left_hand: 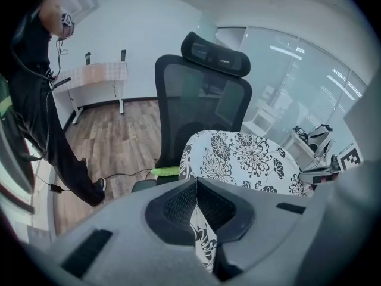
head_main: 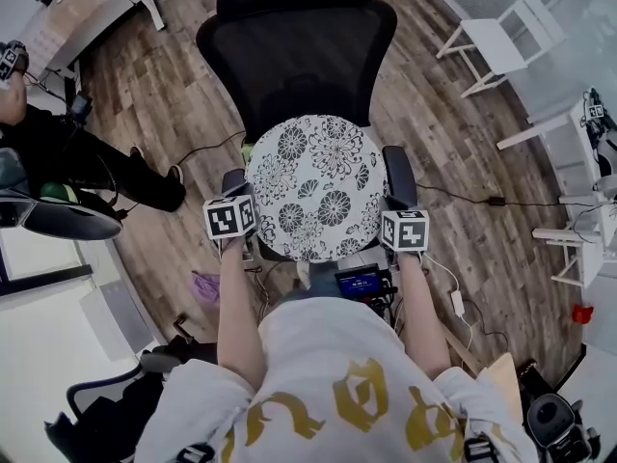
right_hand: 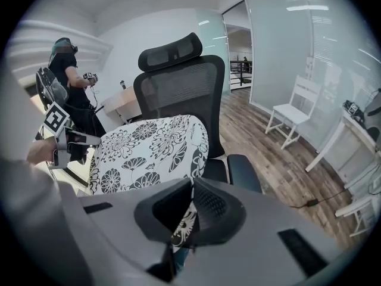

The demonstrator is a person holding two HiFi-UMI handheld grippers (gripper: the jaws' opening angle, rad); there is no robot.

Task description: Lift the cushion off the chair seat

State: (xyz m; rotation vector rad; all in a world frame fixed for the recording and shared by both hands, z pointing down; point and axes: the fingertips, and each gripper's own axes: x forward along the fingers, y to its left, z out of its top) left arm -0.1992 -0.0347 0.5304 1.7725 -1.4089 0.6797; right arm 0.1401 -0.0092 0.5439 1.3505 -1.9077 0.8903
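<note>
**Both grippers pinch the cushion's near edge**

The left gripper (left_hand: pixel 196 222) and the right gripper (right_hand: pixel 183 216) each have their fingers closed tight on a fold of the floral cushion (head_main: pixel 313 186), one at either end of its near edge. The round cushion spreads ahead of the fingers over the office chair (head_main: pixel 294 56) seat, toward the backrest. Both hands are equally near, so an even, straight-up pull seems called for.
</note>
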